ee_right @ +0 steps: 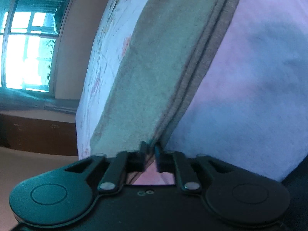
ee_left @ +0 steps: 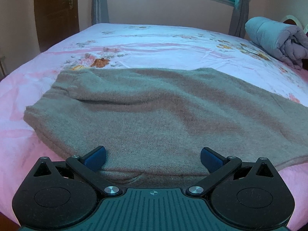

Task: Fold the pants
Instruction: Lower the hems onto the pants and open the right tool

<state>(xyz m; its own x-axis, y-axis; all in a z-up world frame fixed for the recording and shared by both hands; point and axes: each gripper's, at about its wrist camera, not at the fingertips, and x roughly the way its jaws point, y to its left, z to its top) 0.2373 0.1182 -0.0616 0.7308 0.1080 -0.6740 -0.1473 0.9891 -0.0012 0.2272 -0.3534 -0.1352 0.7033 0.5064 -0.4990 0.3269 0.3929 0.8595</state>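
- On the pink floral bedsheet (ee_left: 134, 44), grey-brown fleece pants (ee_left: 154, 105) lay flat.
- Left gripper (ee_left: 153, 158) stood wide, holding nothing.
- Right gripper (ee_right: 149, 155) pinched the pants' edge narrowly; layers could slip.

Black left gripper (ee_left: 153, 158), blue-padded jaws, silver screws, ribbed grey body

Left gripper (ee_left: 153, 158): jaws spread wide, blue pads (ee_left: 95, 157) well apart; right gripper (ee_right: 150, 154): rolled sideways, jaws nearly closed, pinching cloth.
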